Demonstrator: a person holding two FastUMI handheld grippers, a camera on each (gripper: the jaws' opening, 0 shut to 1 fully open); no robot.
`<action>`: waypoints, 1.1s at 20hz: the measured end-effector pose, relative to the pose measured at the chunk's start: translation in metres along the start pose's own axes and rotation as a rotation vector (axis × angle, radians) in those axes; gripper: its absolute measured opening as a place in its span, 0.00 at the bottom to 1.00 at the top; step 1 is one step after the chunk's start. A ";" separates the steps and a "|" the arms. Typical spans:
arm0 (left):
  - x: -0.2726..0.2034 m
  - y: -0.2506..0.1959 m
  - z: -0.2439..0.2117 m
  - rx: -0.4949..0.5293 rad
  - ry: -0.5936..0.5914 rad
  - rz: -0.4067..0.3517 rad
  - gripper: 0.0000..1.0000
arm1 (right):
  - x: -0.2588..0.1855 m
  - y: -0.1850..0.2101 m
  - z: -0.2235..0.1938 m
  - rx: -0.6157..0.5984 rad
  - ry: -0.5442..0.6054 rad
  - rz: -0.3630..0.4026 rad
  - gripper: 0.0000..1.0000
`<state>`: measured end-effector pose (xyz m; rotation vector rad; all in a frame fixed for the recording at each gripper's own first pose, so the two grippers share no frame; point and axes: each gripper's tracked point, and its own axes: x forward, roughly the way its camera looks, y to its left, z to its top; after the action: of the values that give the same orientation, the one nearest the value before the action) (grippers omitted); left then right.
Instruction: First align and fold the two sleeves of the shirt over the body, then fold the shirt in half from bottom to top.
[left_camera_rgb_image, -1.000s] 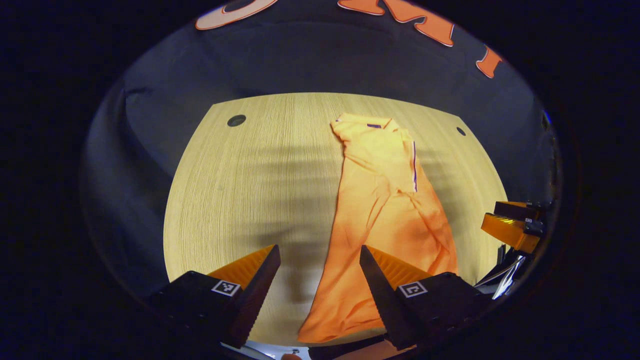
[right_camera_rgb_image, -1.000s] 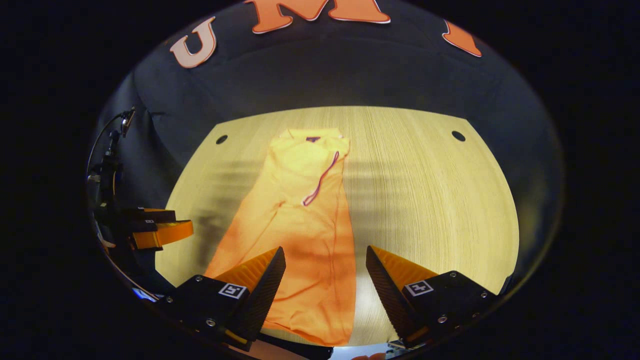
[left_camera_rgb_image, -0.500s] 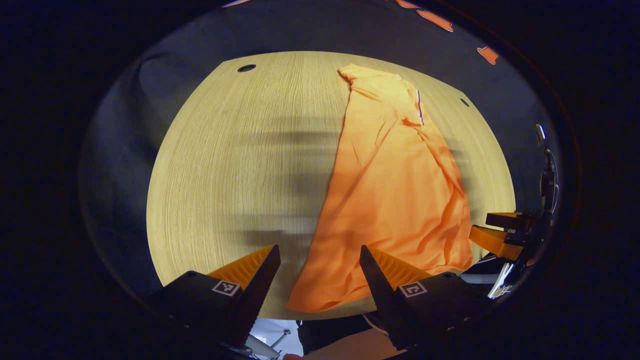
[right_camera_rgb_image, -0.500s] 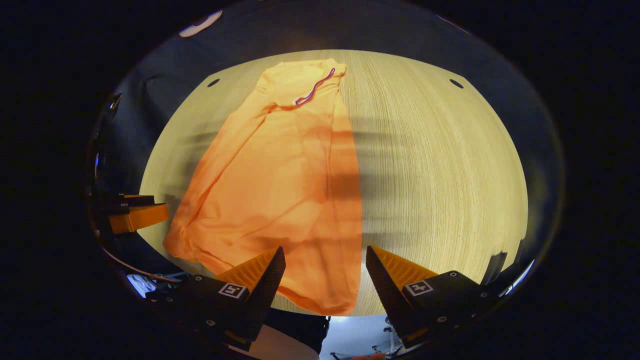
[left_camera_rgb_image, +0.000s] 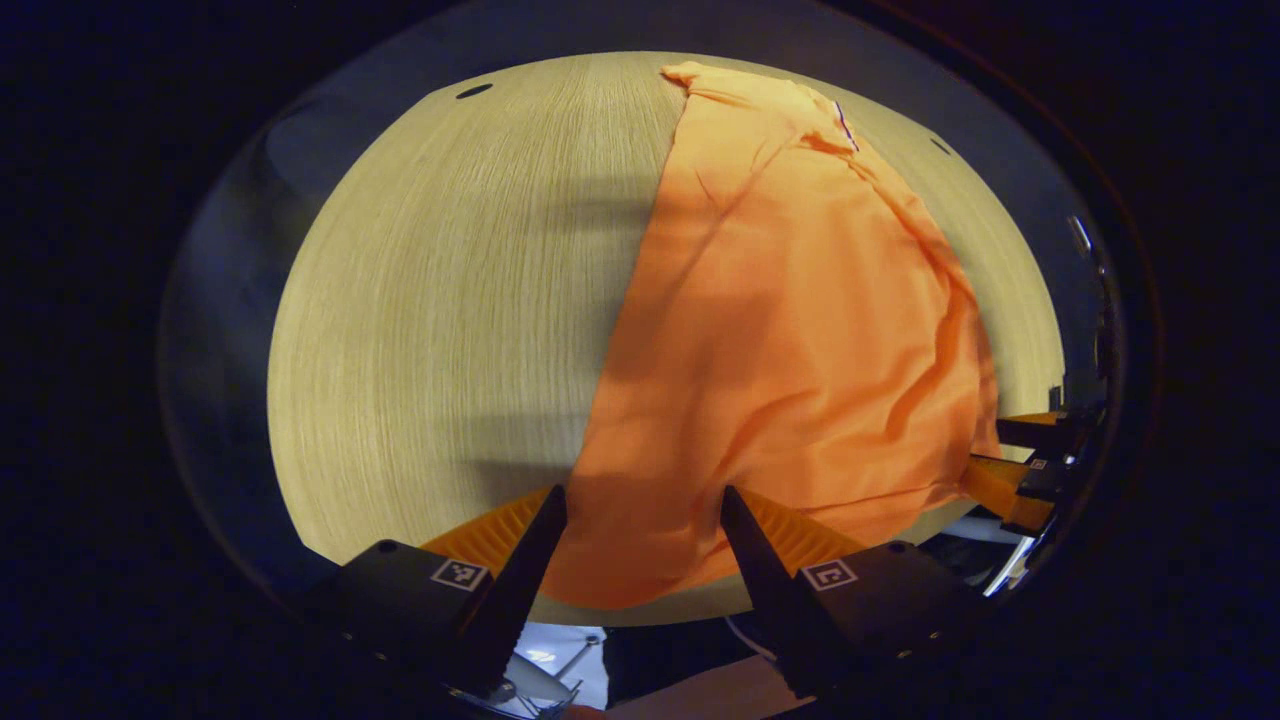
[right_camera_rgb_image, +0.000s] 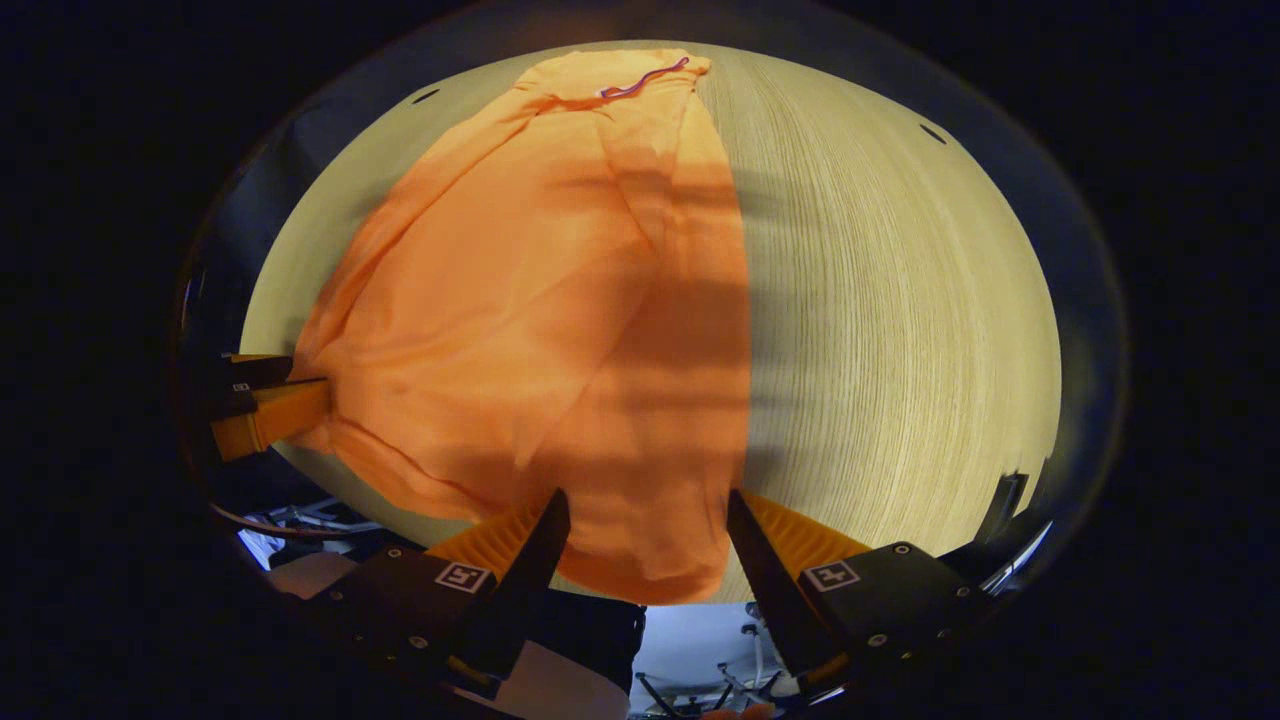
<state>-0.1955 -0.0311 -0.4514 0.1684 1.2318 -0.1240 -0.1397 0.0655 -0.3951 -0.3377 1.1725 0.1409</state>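
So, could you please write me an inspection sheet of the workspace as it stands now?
Surface: wooden table, holes near the far corners.
Job's things: orange shirt, sleeves folded over the body, collar at the far end, hem at the near edge, creased.
Clutter: nothing seen.
Grippers: left tongs open, over the hem's left corner; right tongs open, over its right corner. Neither grips cloth.
Cables: thin wire below the table edge, in the right gripper view.
Surroundings: dark booth wall behind the table.
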 end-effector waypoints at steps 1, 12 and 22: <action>0.001 -0.001 0.000 -0.003 0.005 0.002 0.98 | 0.001 0.001 0.000 0.002 0.003 -0.001 0.98; 0.007 -0.015 0.008 -0.103 -0.107 0.017 0.77 | 0.002 0.004 -0.002 0.064 -0.002 -0.007 0.72; 0.006 -0.034 -0.001 -0.053 -0.078 -0.063 0.01 | 0.001 0.004 -0.002 0.168 -0.023 0.116 0.00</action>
<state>-0.2007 -0.0640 -0.4597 0.0786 1.1615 -0.1510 -0.1423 0.0681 -0.3970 -0.1199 1.1732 0.1460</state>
